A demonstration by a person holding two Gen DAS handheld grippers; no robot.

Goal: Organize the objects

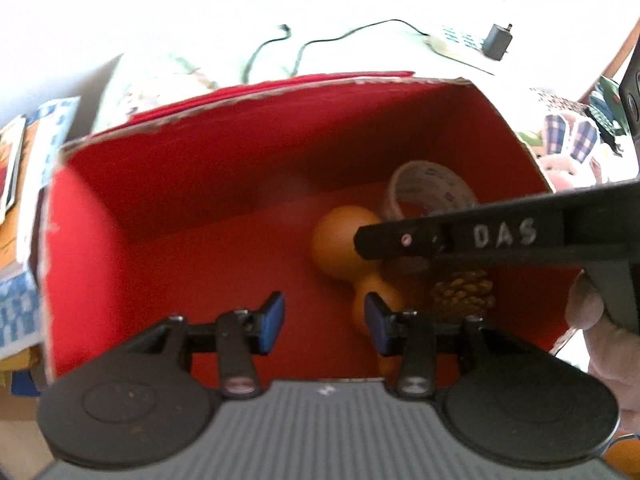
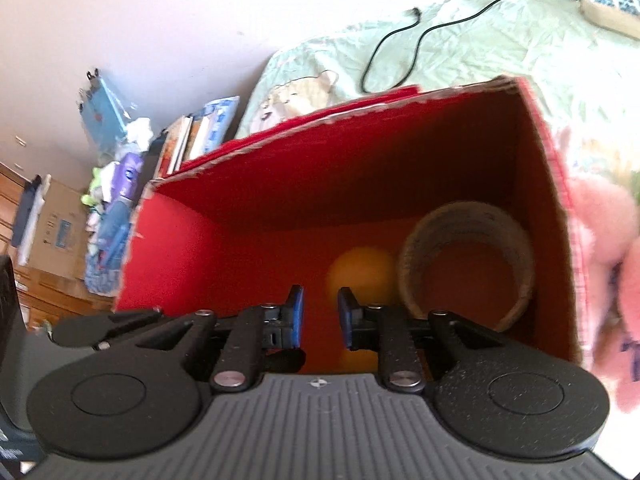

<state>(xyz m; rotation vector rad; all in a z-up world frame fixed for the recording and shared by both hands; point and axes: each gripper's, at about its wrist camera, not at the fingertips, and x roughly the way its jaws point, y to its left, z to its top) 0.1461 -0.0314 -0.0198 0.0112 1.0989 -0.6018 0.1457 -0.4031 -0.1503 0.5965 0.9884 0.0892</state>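
Grippers hover over the red box (image 1: 100, 208), both parted and holding nothing: the left gripper (image 1: 325, 322) above its near wall, the right gripper (image 2: 320, 316) reaching inside. On the box floor lie an orange ball (image 1: 338, 240), a second orange ball (image 1: 394, 298), a tape roll (image 2: 468, 264) and a pine cone (image 1: 464, 296). Crowded into one opening, the tools risk colliding or tipping the box.

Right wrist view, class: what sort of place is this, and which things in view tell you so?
Probably a bedroom. The red box sits on a wrinkled pale green bedspread, a pink plush toy lies beside it, and books and a wooden dresser stand along the wall.
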